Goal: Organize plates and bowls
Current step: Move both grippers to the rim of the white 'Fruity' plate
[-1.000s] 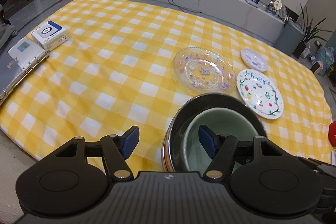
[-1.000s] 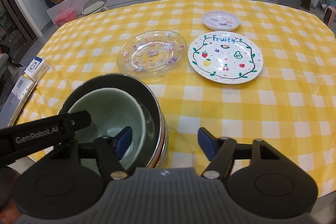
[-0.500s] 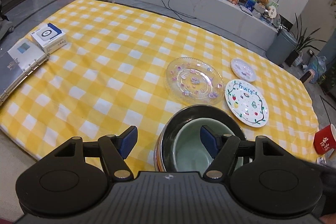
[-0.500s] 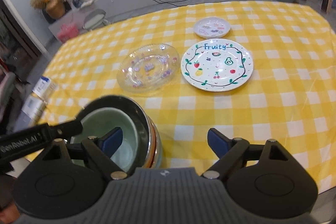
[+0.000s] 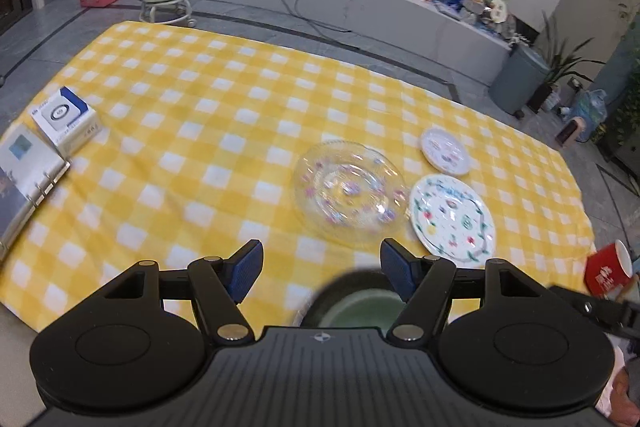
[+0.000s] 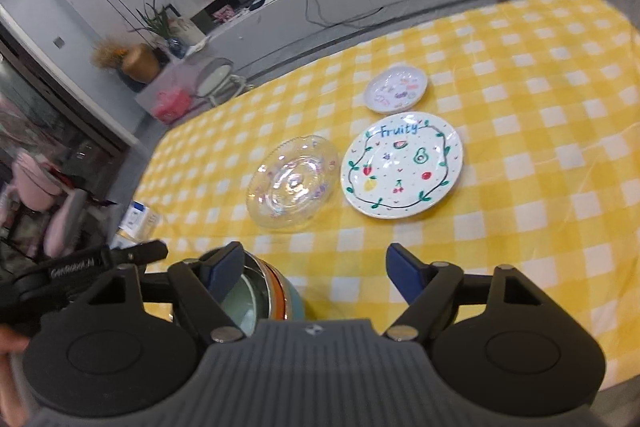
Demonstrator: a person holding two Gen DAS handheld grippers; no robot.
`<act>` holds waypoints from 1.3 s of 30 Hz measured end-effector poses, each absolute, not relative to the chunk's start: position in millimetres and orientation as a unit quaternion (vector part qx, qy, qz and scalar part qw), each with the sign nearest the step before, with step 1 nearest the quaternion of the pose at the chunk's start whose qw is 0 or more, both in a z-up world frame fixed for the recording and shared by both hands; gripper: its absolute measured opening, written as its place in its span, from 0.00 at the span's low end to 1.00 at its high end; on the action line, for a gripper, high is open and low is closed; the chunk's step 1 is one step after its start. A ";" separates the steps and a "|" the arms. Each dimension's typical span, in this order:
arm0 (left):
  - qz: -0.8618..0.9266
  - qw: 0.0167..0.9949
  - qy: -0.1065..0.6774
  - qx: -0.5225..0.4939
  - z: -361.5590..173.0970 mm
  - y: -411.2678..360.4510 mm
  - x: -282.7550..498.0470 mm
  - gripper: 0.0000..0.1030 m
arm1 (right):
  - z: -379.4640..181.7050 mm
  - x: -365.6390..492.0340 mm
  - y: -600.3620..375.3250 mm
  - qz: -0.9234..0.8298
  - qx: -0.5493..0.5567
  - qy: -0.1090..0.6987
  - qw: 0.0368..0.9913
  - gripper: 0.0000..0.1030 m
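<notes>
A stack of nested bowls (image 5: 352, 307), dark outside with a pale green one inside, sits at the near table edge, partly hidden under my left gripper (image 5: 322, 267), which is open and empty above it. The bowls also show in the right wrist view (image 6: 260, 291), at the lower left of my open, empty right gripper (image 6: 316, 271). A clear glass plate (image 5: 350, 195) (image 6: 294, 183), a white "Fruity" plate (image 5: 452, 215) (image 6: 402, 165) and a small white plate (image 5: 444, 150) (image 6: 397, 89) lie apart on the yellow checked cloth (image 5: 200, 115).
A blue-and-white box (image 5: 66, 119) and a ring binder (image 5: 24, 179) lie at the table's left edge. A red mug (image 5: 608, 269) stands at the right edge. The left gripper's body (image 6: 80, 263) shows in the right wrist view.
Both grippers have risen and pulled back from the bowl stack, which now sits lower and smaller in both views. Both stay open.
</notes>
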State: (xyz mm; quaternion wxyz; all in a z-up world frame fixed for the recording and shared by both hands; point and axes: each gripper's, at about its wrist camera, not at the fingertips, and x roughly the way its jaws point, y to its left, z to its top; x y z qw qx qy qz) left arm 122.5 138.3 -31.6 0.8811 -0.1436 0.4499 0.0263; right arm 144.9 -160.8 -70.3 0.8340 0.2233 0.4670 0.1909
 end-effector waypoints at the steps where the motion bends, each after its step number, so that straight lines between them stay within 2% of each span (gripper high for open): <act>1: 0.029 0.879 0.453 -0.144 -31.5 140.6 128.0 0.74 | -71.4 148.7 -163.1 0.191 0.224 0.469 0.833 0.71; 8: -0.063 0.864 0.488 -0.104 -35.2 133.4 189.0 0.73 | -82.0 175.4 -186.0 0.099 0.170 0.452 0.870 0.66; 14: -0.142 0.835 0.517 -0.123 -57.5 125.1 240.9 0.69 | -105.4 203.9 -219.9 0.106 0.247 0.455 0.849 0.66; 16: -0.157 0.834 0.516 -0.120 -64.7 118.5 256.0 0.67 | -116.7 212.1 -226.7 0.086 0.270 0.461 0.841 0.58; 21: -0.180 0.817 0.526 -0.149 -86.7 105.8 295.5 0.64 | -141.2 226.0 -233.1 0.108 0.307 0.454 0.829 0.57; 23: -0.194 0.812 0.530 -0.152 -94.9 98.9 310.5 0.59 | -153.9 230.9 -233.6 0.086 0.296 0.469 0.828 0.47; 24: -0.189 0.816 0.527 -0.148 -99.2 95.4 316.2 0.52 | -159.2 231.4 -233.0 0.083 0.286 0.475 0.828 0.40; 25: -0.187 0.817 0.526 -0.147 -103.9 92.8 321.5 0.48 | -165.3 231.5 -234.2 0.085 0.284 0.477 0.827 0.39; 30: -0.224 0.792 0.542 -0.169 -129.6 88.8 341.7 0.47 | -185.6 231.1 -243.0 0.116 0.313 0.474 0.815 0.38; 34: -0.231 0.788 0.551 -0.149 -140.2 83.9 355.6 0.36 | -204.5 230.8 -251.3 0.124 0.352 0.469 0.801 0.33; 39: -0.246 0.767 0.563 -0.185 -154.2 85.9 371.2 0.36 | -214.9 231.8 -262.7 0.138 0.398 0.453 0.786 0.33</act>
